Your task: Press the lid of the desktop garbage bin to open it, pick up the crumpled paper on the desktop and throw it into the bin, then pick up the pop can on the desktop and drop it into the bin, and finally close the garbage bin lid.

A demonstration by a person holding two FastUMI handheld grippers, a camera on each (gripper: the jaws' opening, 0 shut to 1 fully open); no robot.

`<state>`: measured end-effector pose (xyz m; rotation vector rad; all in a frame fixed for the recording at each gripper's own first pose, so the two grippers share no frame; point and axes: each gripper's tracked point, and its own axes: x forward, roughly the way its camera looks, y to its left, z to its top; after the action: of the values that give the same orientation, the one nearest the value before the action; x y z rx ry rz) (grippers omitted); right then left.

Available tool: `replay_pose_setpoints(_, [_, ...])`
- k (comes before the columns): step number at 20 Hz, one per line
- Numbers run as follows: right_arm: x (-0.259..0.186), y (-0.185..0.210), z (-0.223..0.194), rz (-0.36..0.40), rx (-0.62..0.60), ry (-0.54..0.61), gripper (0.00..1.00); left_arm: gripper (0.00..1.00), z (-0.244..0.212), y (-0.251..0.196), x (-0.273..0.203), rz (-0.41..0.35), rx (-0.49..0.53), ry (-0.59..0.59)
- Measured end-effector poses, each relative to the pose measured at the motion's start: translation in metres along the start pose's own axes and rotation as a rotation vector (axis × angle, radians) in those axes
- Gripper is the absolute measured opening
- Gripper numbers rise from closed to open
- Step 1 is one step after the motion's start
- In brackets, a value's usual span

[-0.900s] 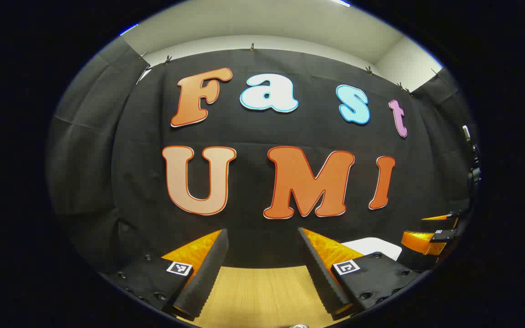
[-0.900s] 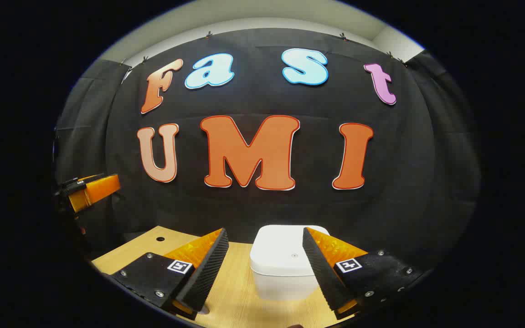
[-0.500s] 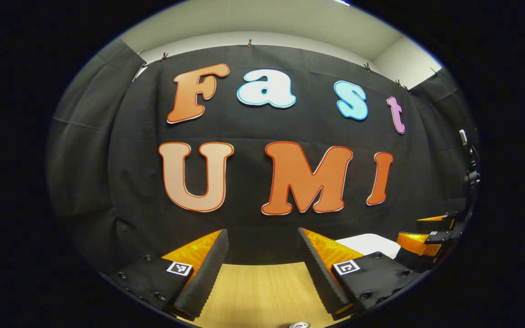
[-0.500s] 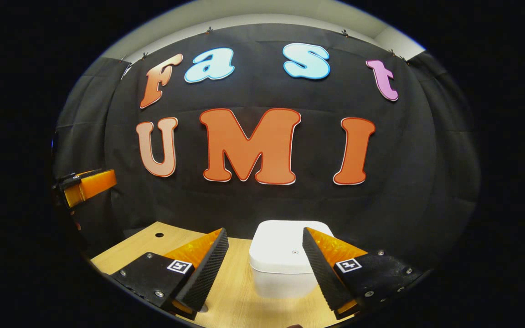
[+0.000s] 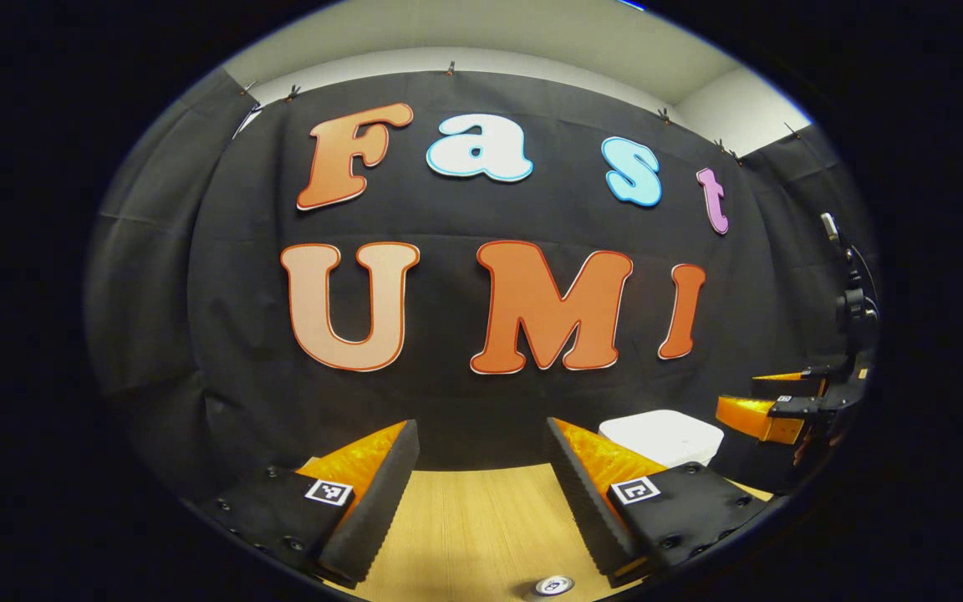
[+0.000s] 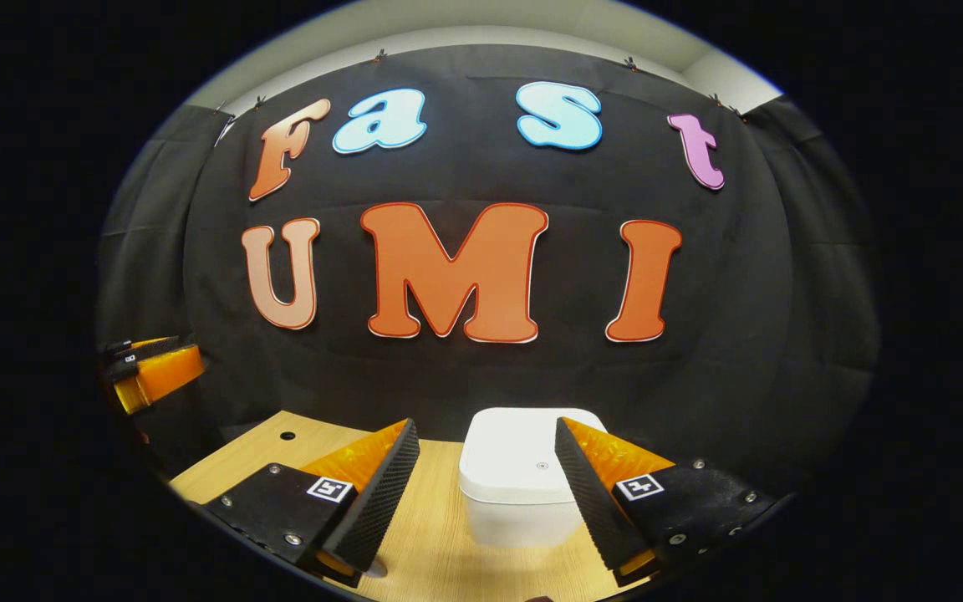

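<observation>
The right hand-held gripper (image 6: 481, 493) hangs wide and empty just before the white bin (image 6: 523, 485) on the counter (image 6: 435, 552), lid still shut — hardly nearer than a moment ago. The left hand-held gripper (image 5: 481, 493), also wide, has tipped down, bringing the bin to its far right — pressing hasn't begun.

Both grippers: black screwed bodies, square coded tags, wedge fingers (image 6: 373, 493) with ribbed faces.
</observation>
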<state>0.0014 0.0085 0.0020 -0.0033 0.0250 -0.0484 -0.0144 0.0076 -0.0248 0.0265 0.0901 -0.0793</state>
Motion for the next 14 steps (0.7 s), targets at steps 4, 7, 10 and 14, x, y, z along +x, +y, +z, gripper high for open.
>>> replay_pose_setpoints(4, [-0.004,0.003,-0.003,-0.025,0.002,0.010,0.98,0.96,-0.006,0.006,-0.008,-0.024,0.035,-0.001])
replay_pose_setpoints(7, [-0.007,0.002,-0.002,-0.050,0.003,0.014,0.97,0.96,-0.016,0.009,-0.015,-0.053,0.048,0.020])
replay_pose_setpoints(10, [-0.001,-0.005,-0.003,-0.081,-0.021,0.021,0.90,0.96,-0.028,0.012,-0.015,-0.070,0.044,0.047])
replay_pose_setpoints(14, [0.025,-0.009,-0.009,-0.072,0.018,0.050,0.78,0.96,-0.032,0.022,-0.012,-0.030,0.061,0.040])
